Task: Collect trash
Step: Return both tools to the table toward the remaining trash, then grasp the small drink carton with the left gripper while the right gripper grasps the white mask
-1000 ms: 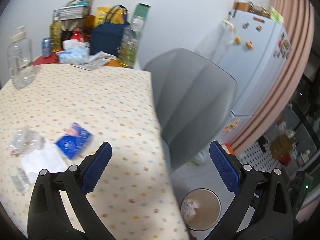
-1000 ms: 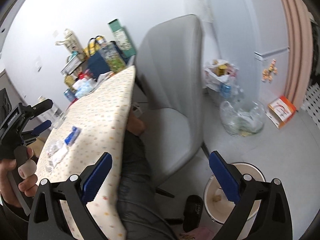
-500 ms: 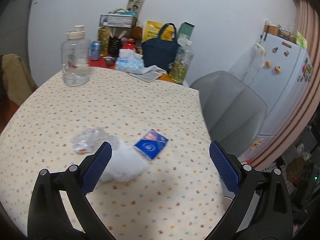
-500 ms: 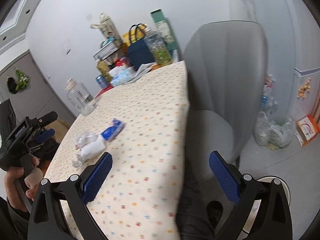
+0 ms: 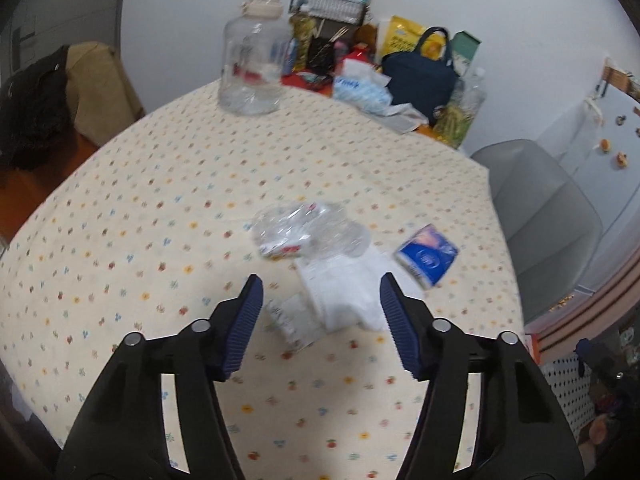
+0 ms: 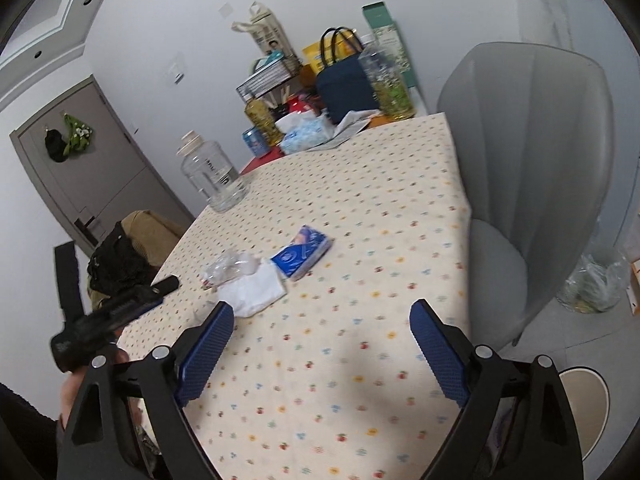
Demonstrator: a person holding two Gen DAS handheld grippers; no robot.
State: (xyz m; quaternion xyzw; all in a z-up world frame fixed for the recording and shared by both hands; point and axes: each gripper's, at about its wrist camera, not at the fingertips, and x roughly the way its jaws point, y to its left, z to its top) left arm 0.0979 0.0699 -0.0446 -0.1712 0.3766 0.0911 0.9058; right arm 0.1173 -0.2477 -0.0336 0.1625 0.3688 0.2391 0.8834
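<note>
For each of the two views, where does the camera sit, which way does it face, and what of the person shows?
Left wrist: on the left tool, angled down at the white tissue and crumpled clear wrapper; no body visible.
Right wrist: on the right tool, looking across the table toward the grey chair; the left hand shows.
Shared: tissue, wrapper, blue tissue packet, clear jar, chair.

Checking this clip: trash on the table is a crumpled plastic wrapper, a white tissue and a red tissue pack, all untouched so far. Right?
Not quite: the tissue pack is blue, not red, as the right wrist view shows. The plastic wrapper and white tissue lie untouched on the table.
</note>
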